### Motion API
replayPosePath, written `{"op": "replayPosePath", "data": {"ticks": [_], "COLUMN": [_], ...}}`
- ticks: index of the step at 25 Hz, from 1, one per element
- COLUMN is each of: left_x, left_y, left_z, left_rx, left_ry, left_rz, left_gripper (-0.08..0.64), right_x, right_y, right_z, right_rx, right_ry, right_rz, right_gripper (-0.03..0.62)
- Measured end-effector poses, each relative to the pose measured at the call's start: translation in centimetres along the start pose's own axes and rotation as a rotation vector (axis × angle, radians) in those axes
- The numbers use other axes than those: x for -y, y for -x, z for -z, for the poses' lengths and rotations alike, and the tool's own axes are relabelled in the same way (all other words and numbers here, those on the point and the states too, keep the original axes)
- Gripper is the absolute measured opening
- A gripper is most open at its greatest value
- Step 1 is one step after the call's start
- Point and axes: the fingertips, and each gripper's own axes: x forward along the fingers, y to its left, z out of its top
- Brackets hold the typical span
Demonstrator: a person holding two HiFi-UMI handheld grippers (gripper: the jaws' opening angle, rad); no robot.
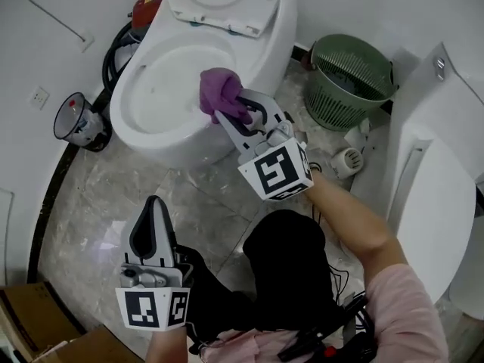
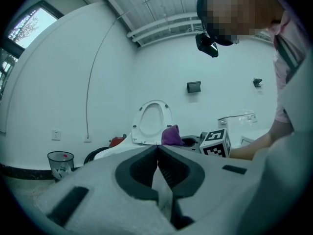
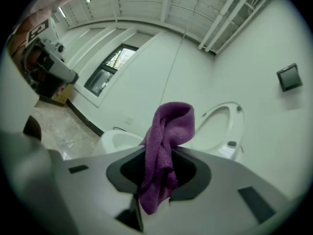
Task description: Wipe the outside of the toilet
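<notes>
The cloth (image 1: 223, 93) is purple, the toilet (image 1: 168, 147) white, the basket (image 1: 340, 103) green, the veined floor (image 1: 98, 203) grey.

Noted green slatted basket (image 1: 349, 78) upright on marble floor (image 1: 98, 195), close against the wall. Found just beside the basket, on its near side, crumpled white paper (image 1: 355, 136) and a small white round object (image 1: 349, 161), type not determinable. Recorded large white fixture (image 1: 442, 203) right of the basket. Observed well left of the basket: red item (image 1: 146, 7), looped black hose (image 1: 113, 51), clear bin (image 1: 76, 119) holding scraps, wall socket (image 1: 38, 97). Logged cardboard box (image 1: 30, 312) far left of the basket, much nearer the camera
</notes>
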Motion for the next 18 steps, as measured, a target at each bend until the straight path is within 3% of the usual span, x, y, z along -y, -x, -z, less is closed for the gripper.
{"op": "replayPosePath", "data": {"ticks": [10,13,18], "left_x": [2.8,3.3,3.3], "left_y": [-5.3,-6.2,-7.4], "left_z": [1.2,2.1,3.8], "left_rx": [-0.018,-0.031,-0.07], "left_ry": [-0.005,0.0,-0.007], "left_rz": [0.047,0.053,0.035], "left_gripper": [0.008,0.008,0.008], "right_x": [14.3,16.6,17.2], "right_y": [1.9,2.1,0.9], "right_z": [12.3,17.5,25.5], "right_rx": [-0.131,-0.225,-0.366], "right_ry": [-0.082,-0.089,-0.09], "right_rz": [0.343,0.395,0.4], "right_gripper": [0.114,0.114,0.114]}}
